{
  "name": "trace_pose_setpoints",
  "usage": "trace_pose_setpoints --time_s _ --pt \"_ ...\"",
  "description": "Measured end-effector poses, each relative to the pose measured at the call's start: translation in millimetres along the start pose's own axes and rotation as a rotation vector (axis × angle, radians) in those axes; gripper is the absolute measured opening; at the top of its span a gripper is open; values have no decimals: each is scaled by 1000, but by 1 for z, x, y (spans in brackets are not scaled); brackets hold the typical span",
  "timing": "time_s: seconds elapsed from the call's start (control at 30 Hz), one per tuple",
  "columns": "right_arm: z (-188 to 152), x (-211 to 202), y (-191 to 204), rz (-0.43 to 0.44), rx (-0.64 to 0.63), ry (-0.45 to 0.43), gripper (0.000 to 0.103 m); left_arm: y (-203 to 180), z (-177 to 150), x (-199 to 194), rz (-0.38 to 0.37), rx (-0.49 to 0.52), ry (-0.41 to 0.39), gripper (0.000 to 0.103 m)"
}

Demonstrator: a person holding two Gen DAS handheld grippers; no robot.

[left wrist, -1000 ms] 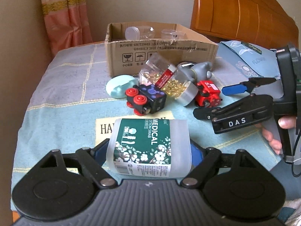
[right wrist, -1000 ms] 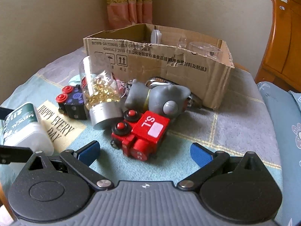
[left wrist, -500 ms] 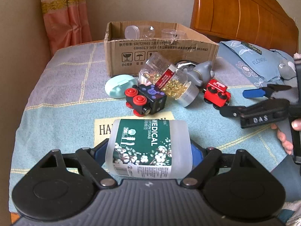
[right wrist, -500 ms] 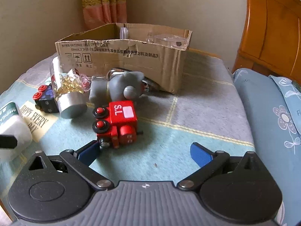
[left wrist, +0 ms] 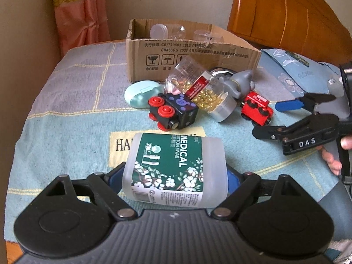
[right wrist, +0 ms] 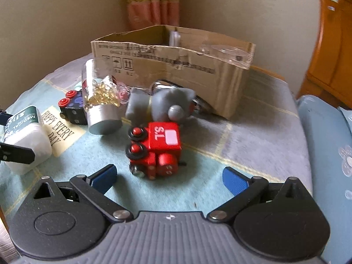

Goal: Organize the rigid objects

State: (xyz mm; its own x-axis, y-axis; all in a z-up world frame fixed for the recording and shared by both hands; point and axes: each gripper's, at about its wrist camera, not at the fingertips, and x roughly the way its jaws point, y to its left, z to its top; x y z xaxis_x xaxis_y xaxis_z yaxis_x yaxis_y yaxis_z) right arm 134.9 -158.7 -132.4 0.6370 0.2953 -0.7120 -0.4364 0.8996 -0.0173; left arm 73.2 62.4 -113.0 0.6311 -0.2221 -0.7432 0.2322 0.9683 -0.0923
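Observation:
My left gripper [left wrist: 173, 173] is shut on a white cotton swab box [left wrist: 173, 169] with a green label, held just above the table; the box also shows in the right wrist view [right wrist: 26, 140]. My right gripper [right wrist: 169, 179] is open and empty, with a red toy train [right wrist: 154, 149] lying on its side just ahead between the fingers. From the left wrist view the right gripper [left wrist: 283, 117] is beside the red train [left wrist: 256, 109]. A cardboard box [left wrist: 189, 55] holding clear containers stands at the back.
A black toy train [left wrist: 173, 112], a tipped jar of yellow capsules [left wrist: 204, 92], a grey toy [left wrist: 239, 83] and a pale blue case [left wrist: 143, 93] lie before the box. A blue pillow [right wrist: 327, 145] and wooden headboard [left wrist: 286, 15] are on the right.
My right gripper pulled back from the red train, then came in again toward it. The train has been turned. My left gripper still holds the swab box in place.

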Motion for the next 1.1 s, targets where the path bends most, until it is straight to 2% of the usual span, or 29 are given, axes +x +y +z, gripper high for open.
trace_pose_setpoints --time_s 0.3,0.6,0.77,0.97,1.1 --pt "13 9 6 64 -77 29 102 0 1 6 13 0 21 90" --pt "20 13 8 87 -115 50 103 1 1 11 13 -4 24 91" --pt "17 13 6 95 -96 46 103 -1 5 12 -9 6 22 84" --pt "20 13 8 92 -112 59 102 -3 8 11 -11 15 18 84" --pt "24 14 10 104 -130 66 96 -2 5 12 -11 12 25 84"
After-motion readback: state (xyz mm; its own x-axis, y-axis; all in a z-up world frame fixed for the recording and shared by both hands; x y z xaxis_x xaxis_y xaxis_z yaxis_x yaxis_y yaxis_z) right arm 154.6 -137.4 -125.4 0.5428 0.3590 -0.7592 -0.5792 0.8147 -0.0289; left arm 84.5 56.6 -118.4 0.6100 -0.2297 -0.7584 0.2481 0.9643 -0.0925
